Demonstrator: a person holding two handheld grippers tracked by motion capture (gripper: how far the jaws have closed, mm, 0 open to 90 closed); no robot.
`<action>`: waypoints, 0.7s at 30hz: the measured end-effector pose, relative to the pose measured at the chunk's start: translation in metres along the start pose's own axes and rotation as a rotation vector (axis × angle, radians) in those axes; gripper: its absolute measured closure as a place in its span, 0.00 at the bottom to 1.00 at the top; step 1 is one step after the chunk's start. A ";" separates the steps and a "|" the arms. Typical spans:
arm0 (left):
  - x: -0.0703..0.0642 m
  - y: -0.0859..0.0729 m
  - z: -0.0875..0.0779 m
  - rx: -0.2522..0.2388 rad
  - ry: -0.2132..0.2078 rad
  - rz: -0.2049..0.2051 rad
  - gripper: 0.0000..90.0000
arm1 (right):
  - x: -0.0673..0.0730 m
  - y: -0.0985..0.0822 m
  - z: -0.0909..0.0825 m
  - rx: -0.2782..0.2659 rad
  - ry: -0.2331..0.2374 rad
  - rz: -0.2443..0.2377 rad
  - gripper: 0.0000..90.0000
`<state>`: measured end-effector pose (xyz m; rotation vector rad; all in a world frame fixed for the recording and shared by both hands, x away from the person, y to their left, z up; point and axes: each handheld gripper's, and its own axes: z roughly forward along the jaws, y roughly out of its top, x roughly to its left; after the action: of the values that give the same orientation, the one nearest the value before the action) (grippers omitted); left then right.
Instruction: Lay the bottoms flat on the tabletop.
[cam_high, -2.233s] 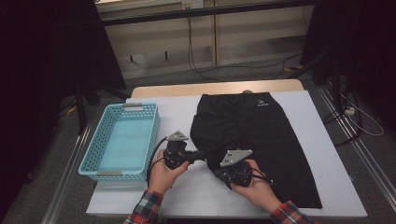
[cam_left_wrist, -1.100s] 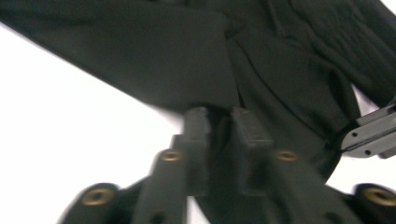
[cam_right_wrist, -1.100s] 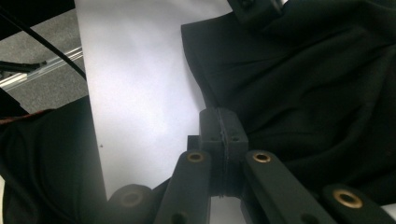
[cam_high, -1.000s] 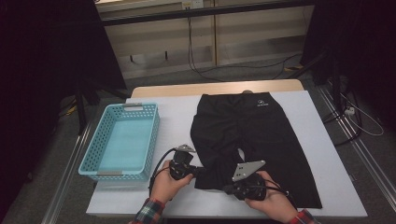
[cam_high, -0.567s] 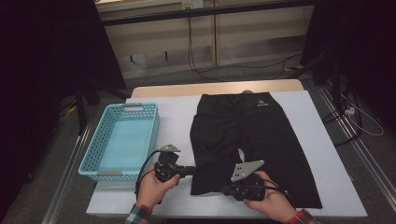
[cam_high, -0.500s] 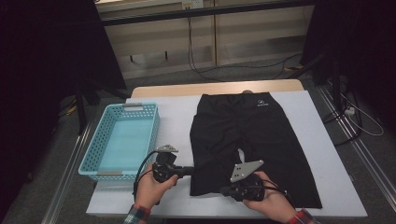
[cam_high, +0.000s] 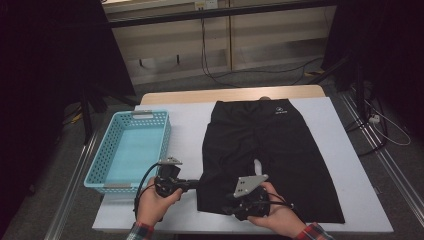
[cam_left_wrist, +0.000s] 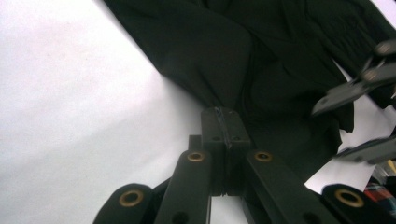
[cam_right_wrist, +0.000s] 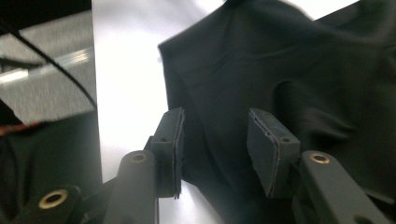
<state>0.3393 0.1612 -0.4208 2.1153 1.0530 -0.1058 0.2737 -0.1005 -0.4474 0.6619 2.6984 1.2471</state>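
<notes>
Your left gripper has its jaws pinched shut on the hem corner of the black shorts, and in the left gripper view the cloth runs straight away from the closed pads. Your right gripper, just beside it along the same near hem, has just been opening: its jaws stand partly apart with the fabric lying between the pads, not pressed by them.

This looks like the start of a fold, with one corner secured and the other let go. Next, I'd judge, you need to re-seat the right jaws on the hem edge and close before lifting both together.

To the far side of your left gripper, well apart from the shorts, sits the blue basket; nothing lies in it.
</notes>
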 end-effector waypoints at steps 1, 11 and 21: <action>0.000 0.000 0.000 0.000 -0.001 0.000 1.00 | 0.001 0.000 0.003 0.011 0.004 -0.008 0.62; 0.001 0.000 0.003 -0.001 -0.024 -0.010 1.00 | -0.003 -0.002 0.001 0.039 0.046 -0.037 1.00; 0.008 0.018 0.027 -0.093 0.132 -0.063 0.57 | 0.001 -0.008 -0.008 0.047 0.098 -0.020 1.00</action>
<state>0.3643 0.1418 -0.4323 2.0285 1.1791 0.0523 0.2677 -0.1100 -0.4479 0.5921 2.8142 1.2465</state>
